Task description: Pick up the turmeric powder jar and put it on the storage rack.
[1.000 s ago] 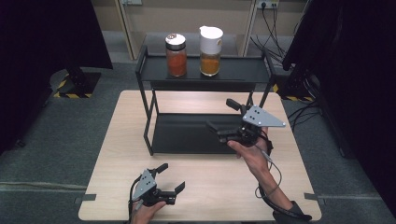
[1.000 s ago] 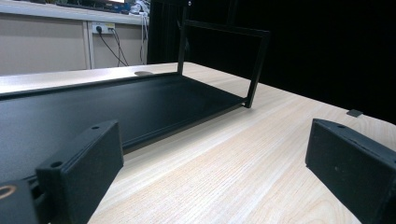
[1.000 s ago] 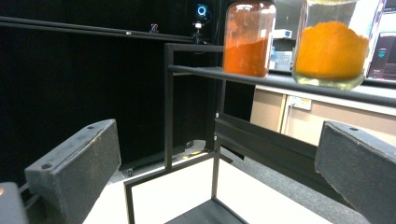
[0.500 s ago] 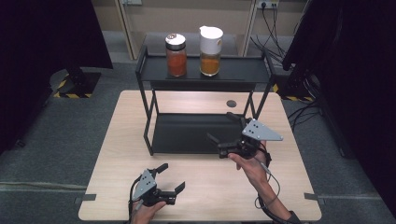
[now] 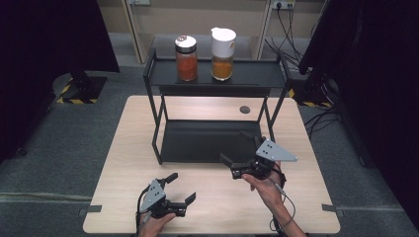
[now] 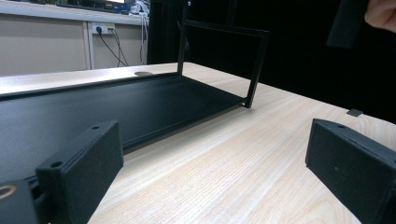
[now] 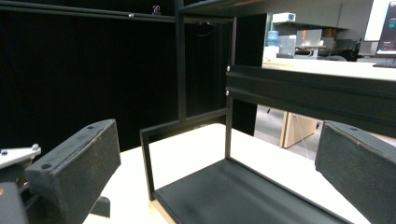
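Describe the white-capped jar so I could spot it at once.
Find the black two-level shelf rack at the far side of the table. Two jars stand on its top level. Yours is the right jar, with a tall white cap and yellow-orange filling; the left jar holds redder stuff.

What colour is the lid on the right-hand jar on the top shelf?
White; the lid shows best in the high view.

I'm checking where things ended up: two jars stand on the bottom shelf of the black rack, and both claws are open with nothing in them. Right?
Not quite. The two jars, one with a silver lid and one with a white lid, stand on the top shelf of the black rack, as the high view shows. The left claw and right claw are indeed open with nothing in them.
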